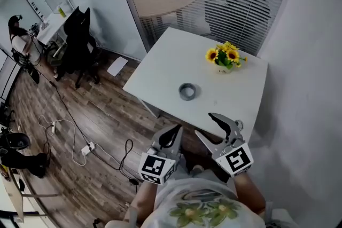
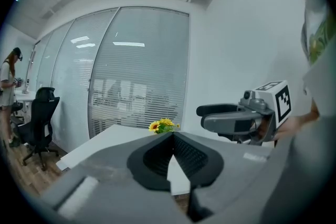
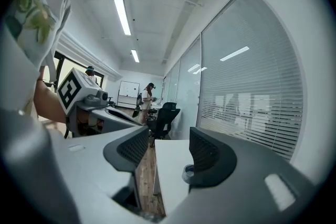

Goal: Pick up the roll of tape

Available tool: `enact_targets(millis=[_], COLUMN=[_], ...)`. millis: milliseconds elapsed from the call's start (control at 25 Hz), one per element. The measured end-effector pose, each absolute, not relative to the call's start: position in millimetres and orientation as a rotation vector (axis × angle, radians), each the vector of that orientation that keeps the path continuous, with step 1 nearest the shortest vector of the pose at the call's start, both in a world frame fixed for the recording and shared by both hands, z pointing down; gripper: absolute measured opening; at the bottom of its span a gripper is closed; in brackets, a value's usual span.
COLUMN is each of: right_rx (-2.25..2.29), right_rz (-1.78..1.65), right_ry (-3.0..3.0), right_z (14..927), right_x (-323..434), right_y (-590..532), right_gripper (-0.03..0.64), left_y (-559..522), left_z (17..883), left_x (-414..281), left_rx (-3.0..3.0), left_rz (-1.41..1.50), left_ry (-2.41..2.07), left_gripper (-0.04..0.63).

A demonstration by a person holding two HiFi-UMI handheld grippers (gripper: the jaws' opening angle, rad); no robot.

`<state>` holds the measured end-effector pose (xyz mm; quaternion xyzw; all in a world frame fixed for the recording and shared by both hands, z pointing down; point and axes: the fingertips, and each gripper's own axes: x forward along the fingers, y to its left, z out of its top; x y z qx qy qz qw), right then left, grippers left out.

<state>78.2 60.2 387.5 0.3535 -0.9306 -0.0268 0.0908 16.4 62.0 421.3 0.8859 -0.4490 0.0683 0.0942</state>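
Note:
A grey roll of tape (image 1: 187,91) lies flat near the middle of the white table (image 1: 160,67). Both grippers hover off the table's near edge, short of the roll. My right gripper (image 1: 204,124) is open, with nothing between its pads. In the right gripper view the roll (image 3: 187,173) peeks out beside the right pad (image 3: 206,153), further along the table (image 3: 168,165). My left gripper (image 1: 172,135) is shut and empty, and its pads meet at the tip (image 2: 172,136). The right gripper (image 2: 200,117) appears at the right of the left gripper view.
A small vase of sunflowers (image 1: 225,57) stands at the table's far right, close to the white wall. A black office chair (image 1: 77,40) and loose cables (image 1: 80,141) are on the wood floor at the left. A person (image 1: 18,40) stands at a far desk.

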Motion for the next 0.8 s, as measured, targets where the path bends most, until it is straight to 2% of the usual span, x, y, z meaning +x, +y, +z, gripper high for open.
enact_targets(millis=[280,800], right_rx=[1.011,0.882], right_rz=[-0.123,-0.109], right_ry=[-2.664,-2.459], right_z=[413.0,473.5], right_x=[66.4,41.8], right_y=[9.8,-51.1], right_gripper=[0.276,0.278], left_y=[13.1,-41.5], left_z=[434.3,458.6], left_x=[1.3,-24.7], left_rx=[2.611,2.575], left_rz=[0.203,0.226], left_ry=[-1.309,-1.251], left_gripper=[0.005,0.005])
